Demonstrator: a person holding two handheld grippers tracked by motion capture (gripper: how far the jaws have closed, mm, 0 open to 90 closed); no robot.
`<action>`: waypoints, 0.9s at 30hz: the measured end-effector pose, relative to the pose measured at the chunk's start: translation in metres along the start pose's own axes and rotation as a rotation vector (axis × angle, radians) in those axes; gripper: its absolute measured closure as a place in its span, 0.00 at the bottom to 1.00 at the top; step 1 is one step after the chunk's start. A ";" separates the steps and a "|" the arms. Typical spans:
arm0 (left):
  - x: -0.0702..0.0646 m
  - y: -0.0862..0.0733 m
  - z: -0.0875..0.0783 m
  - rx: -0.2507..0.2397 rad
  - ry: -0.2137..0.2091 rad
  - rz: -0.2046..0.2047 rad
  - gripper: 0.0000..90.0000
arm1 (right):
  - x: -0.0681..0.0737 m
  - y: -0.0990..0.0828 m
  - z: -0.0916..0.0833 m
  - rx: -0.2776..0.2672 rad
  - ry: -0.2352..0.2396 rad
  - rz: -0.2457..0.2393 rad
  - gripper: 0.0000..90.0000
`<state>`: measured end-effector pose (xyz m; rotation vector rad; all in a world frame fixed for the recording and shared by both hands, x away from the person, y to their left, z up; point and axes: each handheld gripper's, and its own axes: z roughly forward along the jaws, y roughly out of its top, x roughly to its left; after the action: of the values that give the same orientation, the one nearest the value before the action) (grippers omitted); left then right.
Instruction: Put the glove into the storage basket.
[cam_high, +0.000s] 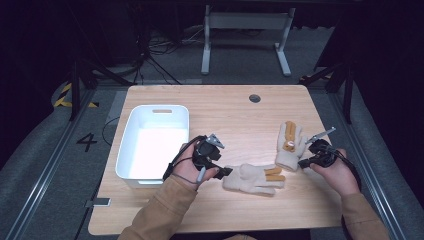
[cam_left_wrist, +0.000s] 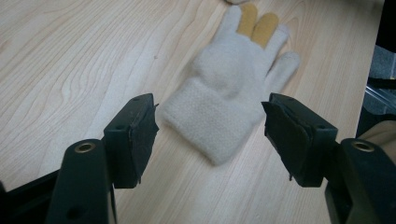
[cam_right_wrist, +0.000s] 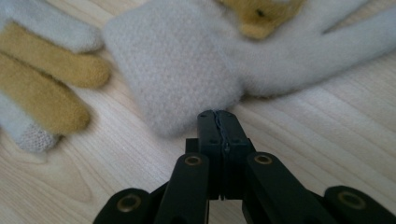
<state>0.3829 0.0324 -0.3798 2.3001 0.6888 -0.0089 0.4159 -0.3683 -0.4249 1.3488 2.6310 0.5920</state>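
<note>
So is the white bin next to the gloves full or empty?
Empty. In the high view the white bin shows a bare white floor, and both gloves, one and the other, lie outside it on the table.

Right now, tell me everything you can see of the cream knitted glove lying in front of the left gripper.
The cream knitted glove looks like soft fleecy wool, with a ribbed cuff and two mustard-yellow fingers among cream ones. It lies flat on the light wooden table, cuff toward the left gripper, fingers pointing toward the second cream glove. The open jaws stand on either side of the cuff, not pressing it. Whether its fingertips touch the other glove's cuff is unclear.
</note>
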 end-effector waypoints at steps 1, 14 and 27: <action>0.000 -0.001 -0.001 -0.001 0.003 -0.001 0.39 | -0.002 0.000 -0.002 -0.010 -0.005 0.002 0.99; -0.010 -0.026 -0.017 -0.001 0.037 -0.029 0.38 | -0.026 0.034 -0.004 -0.212 -0.100 0.019 0.99; -0.010 -0.032 -0.020 0.001 0.047 -0.042 0.37 | -0.046 0.032 0.013 -0.191 -0.136 0.060 0.99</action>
<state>0.3549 0.0599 -0.3838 2.2926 0.7612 0.0248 0.4709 -0.3843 -0.4271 1.3622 2.3685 0.7115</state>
